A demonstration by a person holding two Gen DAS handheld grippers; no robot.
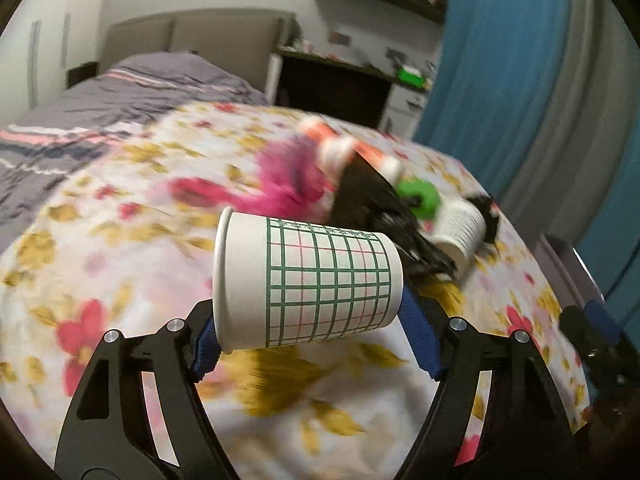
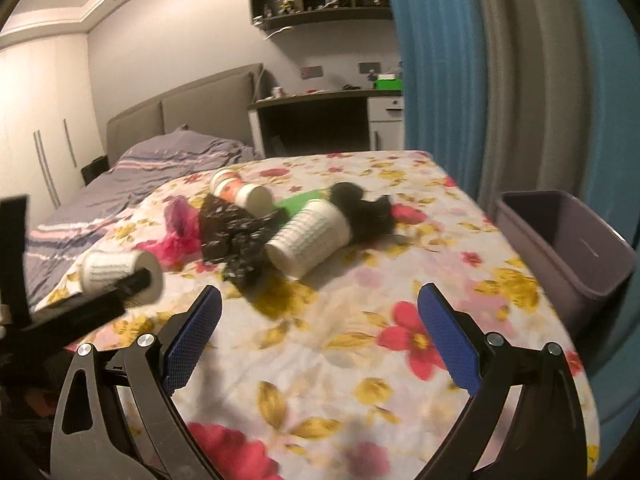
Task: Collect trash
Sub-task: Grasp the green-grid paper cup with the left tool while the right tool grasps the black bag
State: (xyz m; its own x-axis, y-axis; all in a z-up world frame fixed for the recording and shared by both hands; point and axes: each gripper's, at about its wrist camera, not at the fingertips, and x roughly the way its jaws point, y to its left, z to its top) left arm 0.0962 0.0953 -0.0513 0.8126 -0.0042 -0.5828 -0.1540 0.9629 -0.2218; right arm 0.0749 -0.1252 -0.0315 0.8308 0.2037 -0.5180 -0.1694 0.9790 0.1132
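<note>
A white paper cup (image 1: 308,284) with a green grid on it lies sideways, up off the bed, held between the two blue pads of the left gripper (image 1: 316,340). More trash sits in a heap on the flowery bed cover: a second white cup (image 2: 308,236) on its side, an orange and white cup (image 2: 240,192), a crumpled black wrapper (image 2: 232,232), pink plastic (image 2: 180,232) and a green piece (image 2: 298,204).
</note>
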